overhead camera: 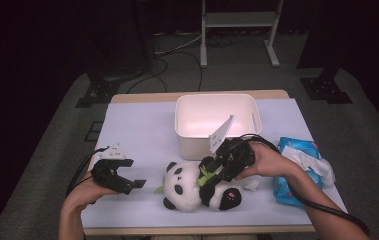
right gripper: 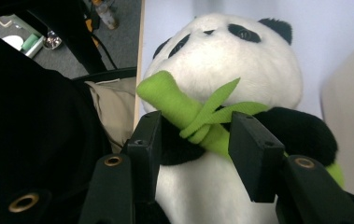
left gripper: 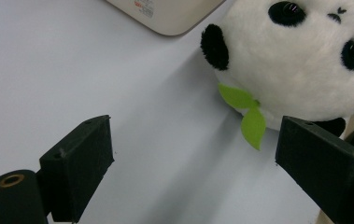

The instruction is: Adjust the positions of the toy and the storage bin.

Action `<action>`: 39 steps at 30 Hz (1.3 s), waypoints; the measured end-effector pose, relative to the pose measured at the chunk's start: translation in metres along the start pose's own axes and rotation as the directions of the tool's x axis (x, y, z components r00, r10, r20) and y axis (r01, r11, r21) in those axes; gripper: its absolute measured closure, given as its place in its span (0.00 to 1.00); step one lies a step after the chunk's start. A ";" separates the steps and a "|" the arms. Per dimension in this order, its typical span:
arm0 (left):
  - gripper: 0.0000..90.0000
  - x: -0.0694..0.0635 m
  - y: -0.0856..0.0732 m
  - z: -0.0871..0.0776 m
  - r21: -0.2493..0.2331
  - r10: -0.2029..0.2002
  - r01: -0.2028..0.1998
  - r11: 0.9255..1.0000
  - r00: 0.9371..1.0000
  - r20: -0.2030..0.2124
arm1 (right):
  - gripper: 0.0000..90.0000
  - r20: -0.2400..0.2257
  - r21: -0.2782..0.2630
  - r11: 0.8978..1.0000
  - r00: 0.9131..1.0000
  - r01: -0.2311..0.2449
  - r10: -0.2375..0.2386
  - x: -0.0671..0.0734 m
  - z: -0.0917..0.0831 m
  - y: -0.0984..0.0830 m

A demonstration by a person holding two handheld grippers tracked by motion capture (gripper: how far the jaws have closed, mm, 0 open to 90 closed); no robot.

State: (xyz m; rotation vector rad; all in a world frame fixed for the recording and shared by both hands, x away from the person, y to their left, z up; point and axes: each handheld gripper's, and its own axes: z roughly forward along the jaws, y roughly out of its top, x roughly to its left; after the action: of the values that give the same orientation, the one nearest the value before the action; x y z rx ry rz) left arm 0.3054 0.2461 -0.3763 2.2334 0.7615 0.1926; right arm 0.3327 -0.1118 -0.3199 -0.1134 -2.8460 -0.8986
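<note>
Now: right gripper (right gripper: 191, 140) jaws half open, straddling plush panda's (overhead camera: 184, 182) green bamboo (right gripper: 179, 109), grip unclear | left gripper (left gripper: 193, 163) wide open, empty | next: clamp, lift toward white bin (overhead camera: 217, 102)

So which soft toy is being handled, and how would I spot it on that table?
Find the white rectangular plastic bin at the middle of the pale table. Just in front of it lies a black and white plush panda, with the right claw on its chest. It alone is furry and hugs a green fabric bamboo stalk, unlike the blue crinkly wipes packet to its right.
</note>
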 end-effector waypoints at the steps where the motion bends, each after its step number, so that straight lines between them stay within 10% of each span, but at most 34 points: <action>1: 0.11 0.000 0.000 0.000 0.002 0.001 -0.001 1.000 1.000 -0.002 | 0.59 -0.006 0.004 1.000 1.000 -0.001 0.001 -0.001 0.003 0.001; 17: 0.11 0.002 -0.001 0.000 0.001 -0.006 0.006 1.000 1.000 0.000 | 0.64 -0.025 0.052 0.999 1.000 0.017 -0.016 -0.008 0.026 0.010; 39: 0.11 0.006 -0.005 0.001 -0.009 -0.031 0.031 0.999 1.000 0.001 | 0.80 -0.030 0.028 0.999 0.999 -0.024 0.025 -0.022 0.015 0.008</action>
State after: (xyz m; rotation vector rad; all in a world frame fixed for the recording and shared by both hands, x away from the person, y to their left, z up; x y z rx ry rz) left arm 0.3078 0.2516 -0.3807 2.2112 0.7930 0.1792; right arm 0.3532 -0.0971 -0.3317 -0.1298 -2.8213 -0.8487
